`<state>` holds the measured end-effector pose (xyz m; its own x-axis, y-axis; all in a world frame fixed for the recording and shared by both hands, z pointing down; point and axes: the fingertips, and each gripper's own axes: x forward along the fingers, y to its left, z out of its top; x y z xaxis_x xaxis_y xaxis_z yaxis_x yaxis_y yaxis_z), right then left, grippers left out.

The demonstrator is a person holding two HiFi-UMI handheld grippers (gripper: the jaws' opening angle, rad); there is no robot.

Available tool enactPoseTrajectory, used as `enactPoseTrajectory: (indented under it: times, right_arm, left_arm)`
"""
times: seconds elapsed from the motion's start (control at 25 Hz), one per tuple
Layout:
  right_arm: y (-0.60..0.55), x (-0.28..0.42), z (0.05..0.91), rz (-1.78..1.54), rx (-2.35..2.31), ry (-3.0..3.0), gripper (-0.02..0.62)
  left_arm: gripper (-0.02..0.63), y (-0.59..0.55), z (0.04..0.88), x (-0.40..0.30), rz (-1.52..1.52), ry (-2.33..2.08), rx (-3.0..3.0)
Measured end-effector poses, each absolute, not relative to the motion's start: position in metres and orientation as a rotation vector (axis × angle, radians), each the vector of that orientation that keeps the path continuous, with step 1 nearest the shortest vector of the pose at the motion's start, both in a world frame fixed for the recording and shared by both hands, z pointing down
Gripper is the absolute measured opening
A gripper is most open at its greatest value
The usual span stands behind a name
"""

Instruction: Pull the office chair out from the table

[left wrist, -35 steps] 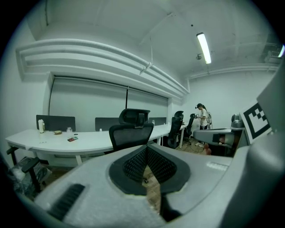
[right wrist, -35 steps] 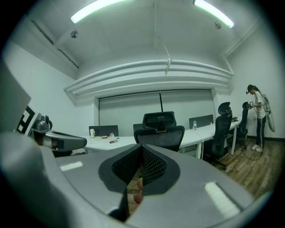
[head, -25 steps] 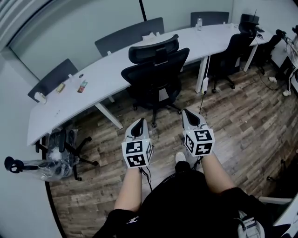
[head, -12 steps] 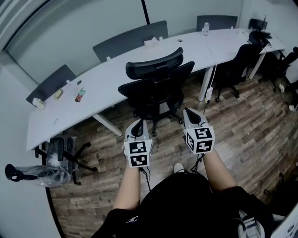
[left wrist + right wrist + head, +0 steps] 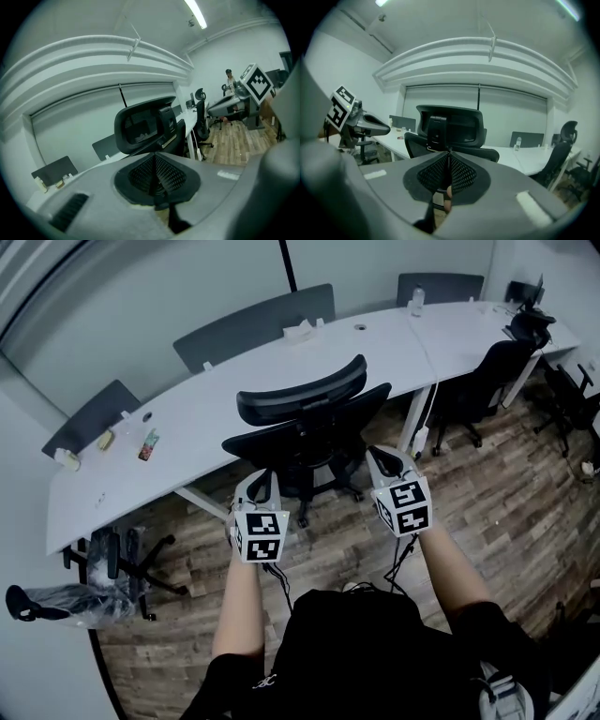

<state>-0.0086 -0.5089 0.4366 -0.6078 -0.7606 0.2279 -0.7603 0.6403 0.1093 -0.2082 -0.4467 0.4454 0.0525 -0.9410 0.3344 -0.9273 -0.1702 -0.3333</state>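
Observation:
The black mesh office chair (image 5: 305,423) stands with its seat tucked at the long white table (image 5: 206,404), its headrest toward me. My left gripper (image 5: 261,480) hovers just short of the chair's back on the left side, jaws shut and empty. My right gripper (image 5: 379,457) is level with it on the right, its jaws starting to open with nothing between them. In the left gripper view the pads (image 5: 155,174) meet and the chair (image 5: 140,127) fills the middle. The right gripper view shows the chair back (image 5: 454,123) straight ahead of its jaws (image 5: 448,159).
A second black chair (image 5: 478,367) stands at the table to the right, another chair (image 5: 112,554) sits at the lower left. Dark divider panels (image 5: 258,320) line the table's far side. A bottle (image 5: 417,298) and small items (image 5: 148,444) lie on the table. The floor is wood plank.
Both grippers have moved forward toward the chair, which now sits closer and more central in the head view. The left gripper has rolled slightly.

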Motion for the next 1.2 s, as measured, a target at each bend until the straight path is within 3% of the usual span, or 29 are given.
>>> enactPoseTrajectory:
  times: [0.16, 0.24, 0.36, 0.44, 0.8, 1.04, 1.12, 1.16, 1.2]
  right_arm:
    - [-0.545, -0.017, 0.441, -0.179, 1.133, -2.539, 0.057]
    - [-0.564, -0.021, 0.443, -0.310, 1.093, -2.485, 0.117]
    - [-0.599, -0.021, 0.453, -0.493, 1.033, -2.344, 0.202]
    - [-0.624, -0.019, 0.464, -0.566, 0.994, -2.241, 0.235]
    - [-0.707, -0.010, 0.495, -0.734, 0.866, -1.927, 0.308]
    - [-0.731, -0.013, 0.512, -0.782, 0.791, -1.825, 0.314]
    - [-0.736, -0.013, 0.513, -0.847, 0.789, -1.773, 0.295]
    - [-0.738, -0.013, 0.512, -0.887, 0.794, -1.747, 0.242]
    - [-0.739, -0.013, 0.511, -0.916, 0.798, -1.729, 0.234]
  left_arm:
    - [0.055, -0.483, 0.450, -0.235, -0.889, 1.944, -2.183]
    - [0.098, -0.498, 0.453, -0.246, -0.979, 1.865, -2.143]
    - [0.230, -0.521, 0.466, -0.258, -1.189, 1.679, -2.056]
    - [0.269, -0.536, 0.474, -0.269, -1.291, 1.602, -1.993]
    - [0.307, -0.577, 0.502, -0.304, -1.466, 1.550, -1.921]
    - [0.276, -0.586, 0.522, -0.312, -1.558, 1.520, -1.921]
    - [0.249, -0.587, 0.522, -0.313, -1.580, 1.501, -1.877]
    - [0.244, -0.588, 0.522, -0.314, -1.589, 1.488, -1.867]
    - [0.240, -0.588, 0.522, -0.314, -1.596, 1.477, -1.866]
